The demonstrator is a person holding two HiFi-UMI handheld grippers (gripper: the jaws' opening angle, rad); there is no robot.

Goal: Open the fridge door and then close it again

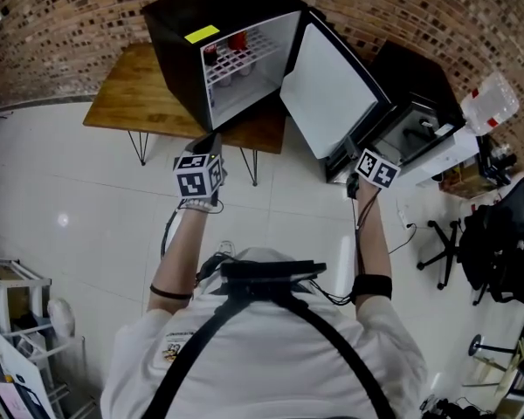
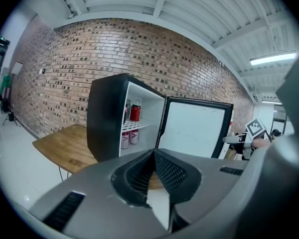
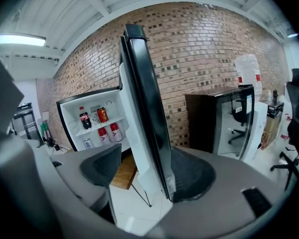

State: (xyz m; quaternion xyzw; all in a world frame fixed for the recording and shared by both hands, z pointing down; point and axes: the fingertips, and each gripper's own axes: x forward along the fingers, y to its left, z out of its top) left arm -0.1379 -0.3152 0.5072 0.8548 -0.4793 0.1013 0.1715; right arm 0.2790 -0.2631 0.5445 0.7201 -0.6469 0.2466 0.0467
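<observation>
Grey ribbed pads of the right gripper (image 3: 150, 169) stand wide apart astride the free edge of the door (image 3: 142, 98). The edge lies close against the right-hand pad, with a clear gap to the other. The right forearm (image 1: 373, 234) behind it is stretched almost straight ahead.

The left gripper (image 2: 154, 154) has its jaws pressed together on nothing. It hangs short of the table (image 1: 127, 94), well apart from the fridge (image 1: 188, 55), on a forearm angled forward.

The head view alone shows the layout. The black fridge sits on the wooden table with a yellow label (image 1: 202, 34) on top, its door swung wide to the right.

Only the right gripper view shows the shelves well, with red cans (image 3: 102, 114) and a dark bottle (image 3: 83, 118), plus a dark cabinet (image 3: 209, 123) beyond the door.

The left gripper view adds the door's white inner face, with the right gripper's marker cube just past its edge.
</observation>
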